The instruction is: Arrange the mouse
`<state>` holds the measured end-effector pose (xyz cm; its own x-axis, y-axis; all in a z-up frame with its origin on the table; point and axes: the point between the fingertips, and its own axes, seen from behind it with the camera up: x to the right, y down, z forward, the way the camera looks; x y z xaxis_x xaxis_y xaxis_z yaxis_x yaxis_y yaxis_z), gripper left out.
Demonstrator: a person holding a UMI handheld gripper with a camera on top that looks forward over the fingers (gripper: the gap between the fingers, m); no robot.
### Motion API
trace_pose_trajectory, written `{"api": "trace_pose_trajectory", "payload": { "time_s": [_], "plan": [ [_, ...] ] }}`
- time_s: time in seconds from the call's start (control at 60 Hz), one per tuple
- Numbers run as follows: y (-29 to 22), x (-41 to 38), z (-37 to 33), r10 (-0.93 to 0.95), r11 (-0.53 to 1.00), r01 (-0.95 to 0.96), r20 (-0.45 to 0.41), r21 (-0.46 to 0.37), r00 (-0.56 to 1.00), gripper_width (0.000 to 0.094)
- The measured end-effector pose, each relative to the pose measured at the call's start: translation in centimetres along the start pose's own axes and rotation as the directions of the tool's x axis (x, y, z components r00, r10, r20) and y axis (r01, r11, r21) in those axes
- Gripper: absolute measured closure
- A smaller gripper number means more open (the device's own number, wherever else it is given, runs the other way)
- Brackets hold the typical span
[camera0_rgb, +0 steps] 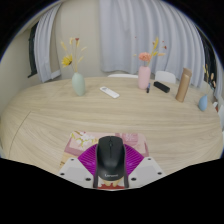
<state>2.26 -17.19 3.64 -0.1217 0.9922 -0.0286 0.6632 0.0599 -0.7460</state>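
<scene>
Mouse Between the Tongs

Partly hidden, the pads show only as a purple fringe around the black mouse (110, 156), which sits between the fingers of the tongs (110, 170), clamped on both sides. Beyond lies open wooden table (50, 125); two vases (78, 84), a remote (109, 92) and bottles (183, 85) line its far edge.

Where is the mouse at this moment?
In the gripper view, the black mouse sits between the gripper fingers on the near edge of the wooden table, well short of the two vases along its far side.
</scene>
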Motion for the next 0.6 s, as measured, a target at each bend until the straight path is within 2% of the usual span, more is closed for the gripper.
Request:
{"api": "trace_pose_trajectory", "payload": {
  "time_s": [0.15,0.25,0.283,0.3,0.333,0.35,0.4,0.45,0.6],
  "plan": [
    [4.1,-0.3,2.3,0.001,0.997,-0.004,-0.048,-0.077,0.999,0.0587],
    [4.5,-0.3,2.4,0.005,0.998,-0.009,-0.063,-0.068,0.998,0.0476],
    [4.6,-0.3,2.4,0.001,0.997,-0.005,-0.065,-0.072,0.998,0.0407],
    [4.6,-0.3,2.3,0.003,0.997,-0.008,-0.069,-0.074,0.998,0.0333],
    [4.3,-0.1,2.2,0.015,0.997,-0.021,-0.073,-0.078,0.997,0.0112],
    [4.2,-0.1,2.0,0.020,0.997,-0.026,-0.074,-0.077,0.997,0.0061],
    [3.9,0.4,1.3,0.032,0.996,-0.039,-0.083,-0.079,0.996,0.0109],
    [3.0,0.8,0.0,0.043,0.997,-0.048,-0.086,-0.066,0.995,0.0074],
    [1.4,3.0,-6.1,0.049,0.998,-0.052,-0.100,-0.035,0.994,0.0079]
  ]
}}
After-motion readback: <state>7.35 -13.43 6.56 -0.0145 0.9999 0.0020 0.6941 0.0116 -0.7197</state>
